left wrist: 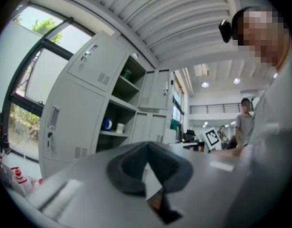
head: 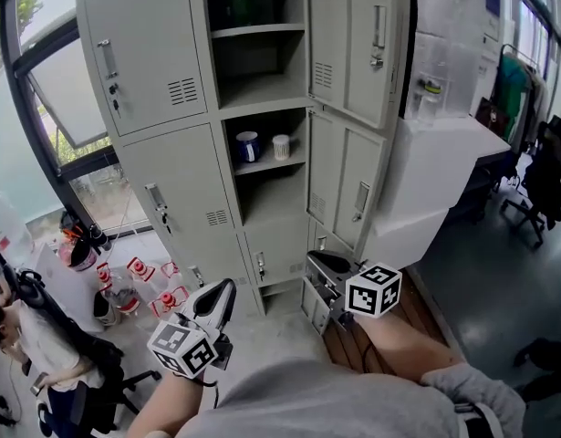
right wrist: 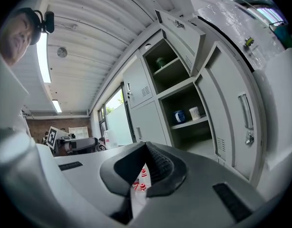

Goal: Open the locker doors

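The grey locker (head: pixel 207 62) stands upright on the floor straight ahead of the person. Its long axis is vertical and its front is turned toward both grippers. The middle column is open, with shelves one above another. A blue cup (head: pixel 248 146) and a white cup (head: pixel 281 146) sit side by side on one of them.

To the right of that column, the upper right door (head: pixel 358 39) and the lower right door (head: pixel 348 185) stand swung out on vertical hinges, with handles on their free edges (the right gripper view shows the lower one angled out toward its camera). On the left, the upper left door (head: pixel 143 53) and the lower left door (head: pixel 184 199) lie flush with the front and look shut, with their handles toward the window.

The left gripper (head: pixel 227 288) sits low, before the locker's left half. Its jaws are pressed together at the tips with nothing between them. The right gripper (head: pixel 315 257) is beside it on the right, near the locker's foot, and its jaws are likewise closed and empty. Both point toward the locker's front.
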A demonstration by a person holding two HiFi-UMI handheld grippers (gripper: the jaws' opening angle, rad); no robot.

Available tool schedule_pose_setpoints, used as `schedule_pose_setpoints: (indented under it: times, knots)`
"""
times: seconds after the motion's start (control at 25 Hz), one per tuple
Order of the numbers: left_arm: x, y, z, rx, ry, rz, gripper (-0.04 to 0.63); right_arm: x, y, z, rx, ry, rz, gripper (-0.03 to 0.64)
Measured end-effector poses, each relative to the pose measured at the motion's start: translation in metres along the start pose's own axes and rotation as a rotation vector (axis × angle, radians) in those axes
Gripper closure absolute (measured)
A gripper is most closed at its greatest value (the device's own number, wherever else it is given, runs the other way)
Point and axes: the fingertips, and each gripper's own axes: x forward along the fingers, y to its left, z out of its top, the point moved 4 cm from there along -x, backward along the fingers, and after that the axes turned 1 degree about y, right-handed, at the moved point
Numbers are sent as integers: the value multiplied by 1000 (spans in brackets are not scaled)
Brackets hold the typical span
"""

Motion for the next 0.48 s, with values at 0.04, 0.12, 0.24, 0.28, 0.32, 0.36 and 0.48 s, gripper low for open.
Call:
schedule_pose_setpoints:
  times: [0.04, 0.12, 0.24, 0.28, 0.32, 0.36, 0.48]
  knots:
    - [1, 2, 1, -3, -4, 0, 591, 0, -1, 0, 3, 1, -6, 609]
    - [3, 6, 5, -4, -12, 2, 591, 3, -3, 0, -3, 7, -10, 609]
    - [5, 8, 6, -3, -18, 5, 591, 5, -5, 1, -22, 15, -13, 611]
    - [6, 9, 6, -5, -19, 6, 591, 5, -5, 2, -31, 17, -16, 611]
    - [6, 9, 6, -8, -21, 8, 591, 6, -6, 3, -44, 18, -18, 611]
    - [7, 10, 6, -12, -24, 10, 591, 6, -6, 4, -58, 19, -20, 611]
    - [8, 8, 7, -17, -31, 12, 591, 5, -6, 6, -76, 24, -17, 611]
